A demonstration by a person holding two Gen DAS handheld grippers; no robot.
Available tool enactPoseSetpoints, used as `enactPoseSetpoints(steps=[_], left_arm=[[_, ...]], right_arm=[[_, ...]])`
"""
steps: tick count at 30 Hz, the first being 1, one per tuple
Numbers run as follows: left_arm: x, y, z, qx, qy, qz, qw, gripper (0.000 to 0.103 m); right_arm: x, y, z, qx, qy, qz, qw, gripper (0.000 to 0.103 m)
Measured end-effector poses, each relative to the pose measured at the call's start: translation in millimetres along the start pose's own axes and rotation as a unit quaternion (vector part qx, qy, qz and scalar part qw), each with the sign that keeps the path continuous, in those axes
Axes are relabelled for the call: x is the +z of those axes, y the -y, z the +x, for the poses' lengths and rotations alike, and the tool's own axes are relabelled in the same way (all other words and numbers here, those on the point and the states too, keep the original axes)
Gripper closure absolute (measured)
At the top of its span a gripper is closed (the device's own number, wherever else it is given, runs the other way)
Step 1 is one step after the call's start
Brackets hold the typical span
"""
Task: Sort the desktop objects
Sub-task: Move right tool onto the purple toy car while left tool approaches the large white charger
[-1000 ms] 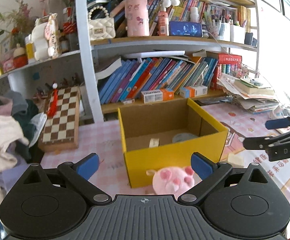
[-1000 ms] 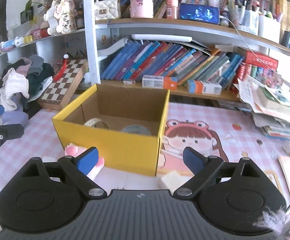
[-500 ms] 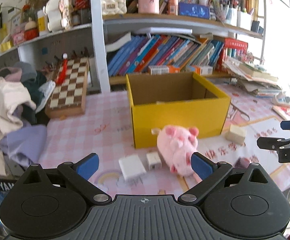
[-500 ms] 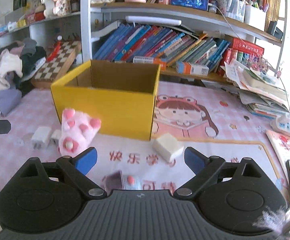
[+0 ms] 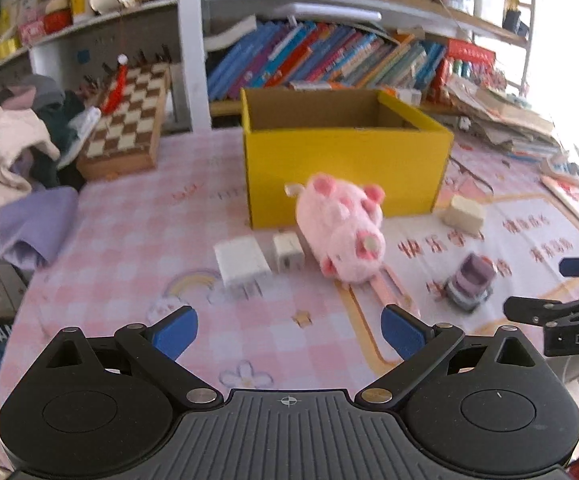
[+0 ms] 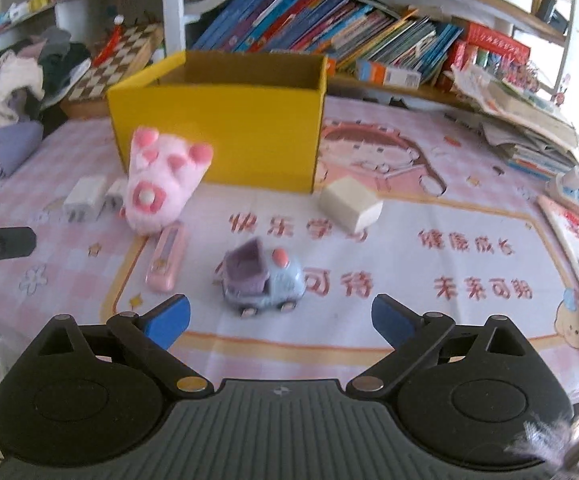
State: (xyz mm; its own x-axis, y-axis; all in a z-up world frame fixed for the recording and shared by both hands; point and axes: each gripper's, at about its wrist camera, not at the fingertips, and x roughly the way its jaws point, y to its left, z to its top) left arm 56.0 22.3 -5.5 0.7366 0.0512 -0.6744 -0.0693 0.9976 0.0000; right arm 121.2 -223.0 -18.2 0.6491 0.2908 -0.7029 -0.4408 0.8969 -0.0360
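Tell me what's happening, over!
Left gripper and right gripper open, empty. Toy car lies ahead of the right gripper. Yellow box beyond, path unblocked.

Bright daylight, right-side glare, fisheye blur

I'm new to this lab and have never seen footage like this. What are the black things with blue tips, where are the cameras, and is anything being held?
Each black frame is a hand-held claw a person carries; a camera on each looks forward along its blue fingers. The left claw and right claw are both open, holding nothing. On the pink tablecloth sit a yellow box, a pink plush toy, two white chargers, a toy car, a pink case and a cream block.
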Motion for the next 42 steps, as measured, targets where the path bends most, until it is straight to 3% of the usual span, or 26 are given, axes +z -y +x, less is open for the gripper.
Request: enactPoseSetpoints(steps=[8, 14, 23, 29, 42], left_arm=[[-8, 13, 3, -0.007, -0.011, 0.027, 0.9996, 0.003], [-7, 19, 6, -0.010, -0.011, 0.030, 0.9994, 0.003], [-3, 22, 9, -0.008, -0.007, 0.037, 0.9993, 0.003], [-1, 20, 15, -0.009, -0.014, 0.034, 0.9993, 0.003], [7, 20, 25, -0.008, -0.018, 0.028, 0.9994, 0.003]], right_arm=[[-9, -12, 7, 0.018, -0.030, -0.021, 0.999, 0.005], [-11, -27, 5, 0.032, -0.027, -0.066, 0.997, 0.005], [-6, -21, 10, 0.028, -0.029, -0.055, 0.998, 0.008], [-2, -19, 13, 0.032, -0.030, -0.055, 0.998, 0.016], [11, -15, 24, 0.038, -0.033, -0.068, 0.996, 0.020]])
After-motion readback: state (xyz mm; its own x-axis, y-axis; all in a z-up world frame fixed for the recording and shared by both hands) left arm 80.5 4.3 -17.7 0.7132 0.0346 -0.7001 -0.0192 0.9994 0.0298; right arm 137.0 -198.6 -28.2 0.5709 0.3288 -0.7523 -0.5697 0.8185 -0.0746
